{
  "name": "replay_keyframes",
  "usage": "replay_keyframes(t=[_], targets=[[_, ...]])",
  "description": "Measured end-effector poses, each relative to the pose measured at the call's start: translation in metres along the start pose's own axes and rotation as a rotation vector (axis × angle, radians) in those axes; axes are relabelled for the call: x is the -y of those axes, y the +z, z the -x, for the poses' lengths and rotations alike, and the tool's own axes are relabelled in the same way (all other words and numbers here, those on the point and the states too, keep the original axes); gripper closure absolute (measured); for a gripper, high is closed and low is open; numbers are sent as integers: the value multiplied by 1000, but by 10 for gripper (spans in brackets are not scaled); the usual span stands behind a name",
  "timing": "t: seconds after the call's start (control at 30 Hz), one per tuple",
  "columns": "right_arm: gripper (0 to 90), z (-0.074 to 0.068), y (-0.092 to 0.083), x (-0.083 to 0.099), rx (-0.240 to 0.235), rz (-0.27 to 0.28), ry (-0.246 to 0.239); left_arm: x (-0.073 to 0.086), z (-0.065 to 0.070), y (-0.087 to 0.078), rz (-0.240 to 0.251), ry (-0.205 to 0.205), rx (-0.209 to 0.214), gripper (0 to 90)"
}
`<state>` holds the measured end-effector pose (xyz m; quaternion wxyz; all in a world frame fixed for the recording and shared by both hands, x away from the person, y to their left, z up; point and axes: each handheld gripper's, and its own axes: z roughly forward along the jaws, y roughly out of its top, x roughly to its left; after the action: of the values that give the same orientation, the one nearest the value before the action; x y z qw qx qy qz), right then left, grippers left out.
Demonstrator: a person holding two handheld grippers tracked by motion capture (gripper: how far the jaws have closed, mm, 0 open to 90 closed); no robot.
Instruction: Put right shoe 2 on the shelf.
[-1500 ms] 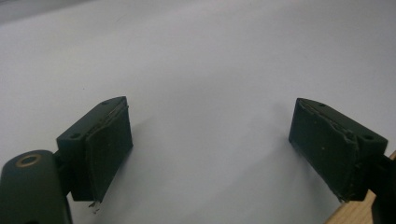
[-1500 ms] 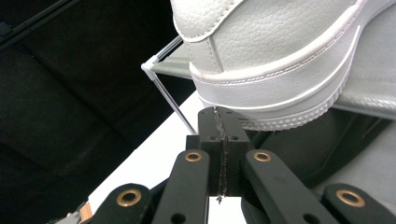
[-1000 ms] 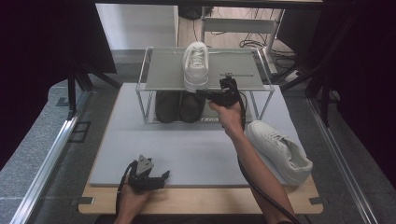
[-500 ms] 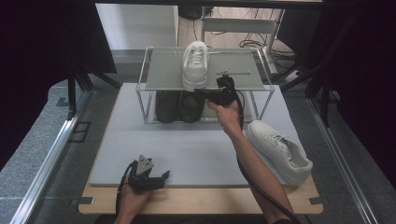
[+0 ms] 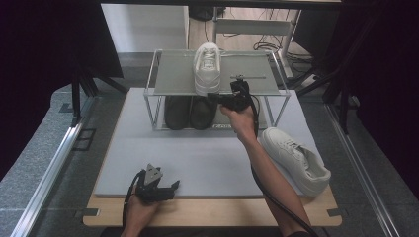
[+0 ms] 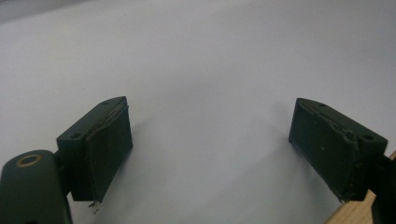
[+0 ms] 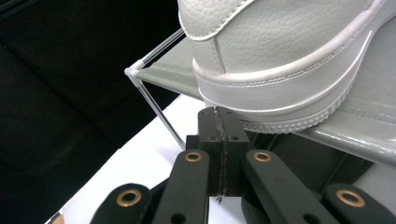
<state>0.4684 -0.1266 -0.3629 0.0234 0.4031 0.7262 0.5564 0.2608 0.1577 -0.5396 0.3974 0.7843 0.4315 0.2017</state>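
Pressing closed right tongs (image 7: 219,116) against pebbled white leather sneaker (image 7: 280,60), left tongs (image 6: 210,154) open

Hidden and cut-off parts around the shoe rack

In the right gripper view the white shoe (image 7: 280,60) on the rack runs off the top and right edges, so only its heel end shows. In the high view the pair of dark shoes (image 5: 190,112) sits half hidden under the rack's top shelf (image 5: 173,74). The right gripper (image 5: 213,97) covers that white shoe's heel edge; contact cannot be told.
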Motion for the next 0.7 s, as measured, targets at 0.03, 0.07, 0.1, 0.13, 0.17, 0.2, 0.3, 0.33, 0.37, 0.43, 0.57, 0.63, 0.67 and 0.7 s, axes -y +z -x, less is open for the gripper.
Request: replay_keyframes(t=[0.03,0.07,0.1,0.13,0.17,0.2,0.3,0.33,0.37,0.43,0.57,0.63,0.67,0.7], targets=[[895,0,1,0,-1,2,2,0,0,0,0,0,0,130],[895,0,1,0,0,3,0,0,0,0,0,0,0,131],[895,0,1,0,-1,0,1,0,0,0,0,0,0,131],[894,0,1,0,-4,-1,0,0,0,0,0,0,0,131],[888,0,0,0,-5,-5,-2,0,0,0,0,0,0,131],[874,0,0,0,-6,-8,-6,0,0,0,0,0,0,131],[820,-3,-1,0,-3,-11,-18,0,0,0,0,1,0,131],[794,-4,-1,0,-4,-12,-22,0,0,0,0,1,-1,131],[761,-5,-1,0,-6,-10,-29,0,0,0,0,1,-1,130],[689,-8,-2,2,-3,-10,-48,0,0,0,0,2,-1,131],[543,-13,-4,6,33,-23,-119,0,0,0,0,3,-1,130],[490,-14,-6,8,57,-26,-169,0,0,0,0,2,-1,131],[460,-15,-8,10,72,-33,-206,0,0,0,0,1,-1,131],[441,-16,-8,11,83,-35,-227,0,0,0,0,1,-1,130]])
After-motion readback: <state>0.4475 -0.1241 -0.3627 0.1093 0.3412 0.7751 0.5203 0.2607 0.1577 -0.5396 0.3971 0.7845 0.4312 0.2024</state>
